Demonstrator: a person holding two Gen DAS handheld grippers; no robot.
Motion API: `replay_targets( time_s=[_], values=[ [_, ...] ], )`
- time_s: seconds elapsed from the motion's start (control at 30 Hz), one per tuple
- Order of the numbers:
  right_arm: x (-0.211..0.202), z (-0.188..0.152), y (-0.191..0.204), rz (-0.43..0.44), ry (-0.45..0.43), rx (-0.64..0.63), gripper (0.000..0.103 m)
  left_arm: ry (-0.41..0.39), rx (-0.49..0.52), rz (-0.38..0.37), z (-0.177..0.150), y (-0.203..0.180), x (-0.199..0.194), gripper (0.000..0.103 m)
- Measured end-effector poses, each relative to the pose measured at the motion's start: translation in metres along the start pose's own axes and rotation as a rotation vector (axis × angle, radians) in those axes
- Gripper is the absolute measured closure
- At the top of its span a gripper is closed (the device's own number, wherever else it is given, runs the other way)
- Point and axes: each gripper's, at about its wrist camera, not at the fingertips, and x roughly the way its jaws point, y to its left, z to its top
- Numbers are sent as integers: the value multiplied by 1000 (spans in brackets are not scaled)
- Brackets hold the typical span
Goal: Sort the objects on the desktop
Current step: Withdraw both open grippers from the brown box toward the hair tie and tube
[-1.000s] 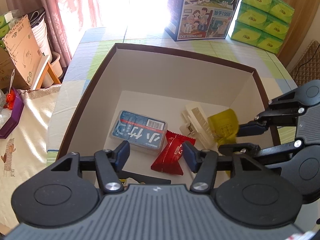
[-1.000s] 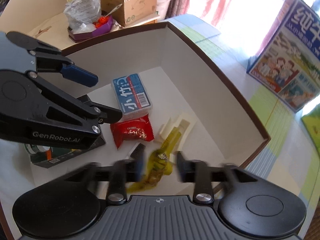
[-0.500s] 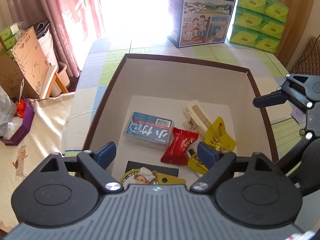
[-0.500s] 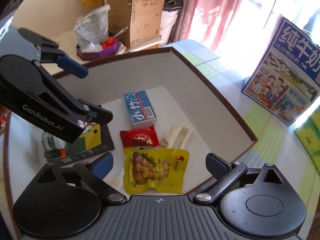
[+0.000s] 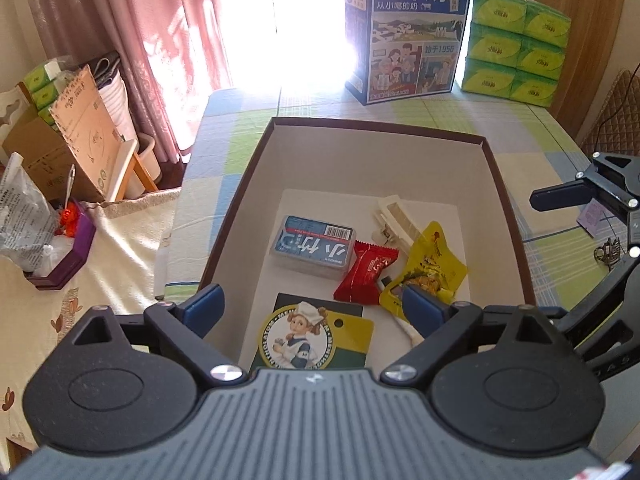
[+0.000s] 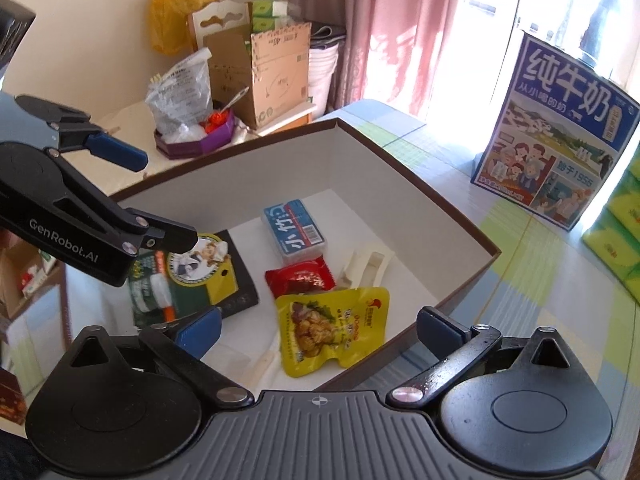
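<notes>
1. The left gripper [image 5: 316, 310] is over the near end of the box [image 5: 496, 184]. Its jaws are opening and nothing is between the pads.
2. The right gripper [image 6: 320, 328] is over the near right corner of the same box. Its jaws are also opening and they hold nothing.
3. Just below the left gripper lies a dark card pack with a cartoon cook label [image 5: 316, 336], flat on the white floor of the box.
4. Below the right gripper lies a yellow snack pouch [image 6: 332, 324], also flat on the floor, near the right wall.
5. A red candy wrapper [image 5: 366, 272] lies beside the pouch and touches it.
6. Behind the wrapper is a blue plastic case [image 5: 314, 248], and a cream hair clip [image 5: 396, 216] lies to its right.
7. Outside the box, on the checked tablecloth [image 5: 452, 112], a blue milk carton [image 5: 408, 32] stands far behind, with green tissue packs [image 5: 516, 44] stacked next to it.
</notes>
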Motion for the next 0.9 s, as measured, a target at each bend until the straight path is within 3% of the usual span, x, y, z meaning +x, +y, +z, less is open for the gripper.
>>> replay_targets(
  time_s=[0.9],
  values=[
    [-81, -59, 27, 68, -56, 42, 2, -73, -38, 78, -58, -41, -87, 6]
  ],
)
